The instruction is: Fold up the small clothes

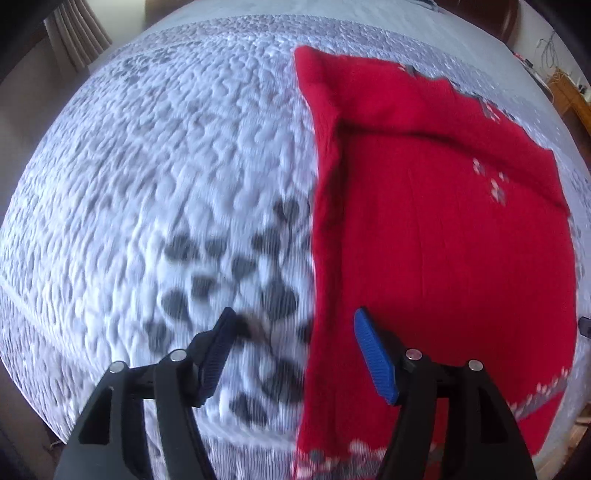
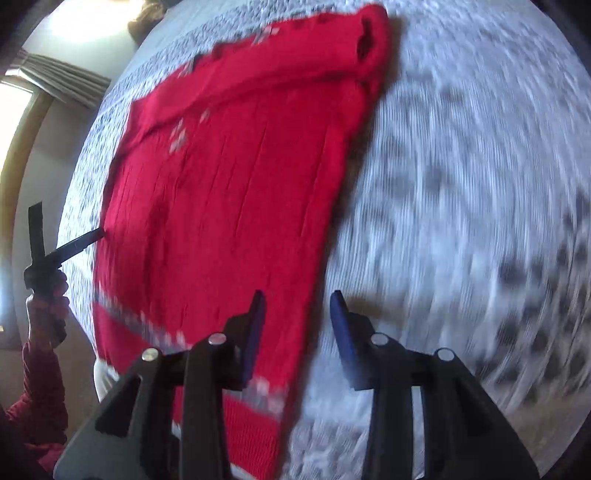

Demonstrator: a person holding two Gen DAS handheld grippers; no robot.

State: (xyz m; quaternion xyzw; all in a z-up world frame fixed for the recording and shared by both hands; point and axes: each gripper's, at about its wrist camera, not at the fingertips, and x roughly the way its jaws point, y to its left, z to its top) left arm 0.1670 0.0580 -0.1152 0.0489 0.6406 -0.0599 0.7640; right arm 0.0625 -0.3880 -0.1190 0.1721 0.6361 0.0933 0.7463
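Note:
A red knit sweater with a grey and white patterned hem lies flat on the bed, one sleeve folded across its upper part. My left gripper hovers open over the sweater's left edge, nothing between its blue pads. In the right wrist view the same sweater fills the centre left. My right gripper is open above the sweater's right edge near the hem, holding nothing. The left gripper shows at the far left by the sweater's other side, held by a hand in a red sleeve.
The bed is covered by a white quilted bedspread with grey heart prints. A curtain hangs at the back left. Wooden furniture with cables stands beyond the bed's far right. The bed's edge runs just left of the sweater.

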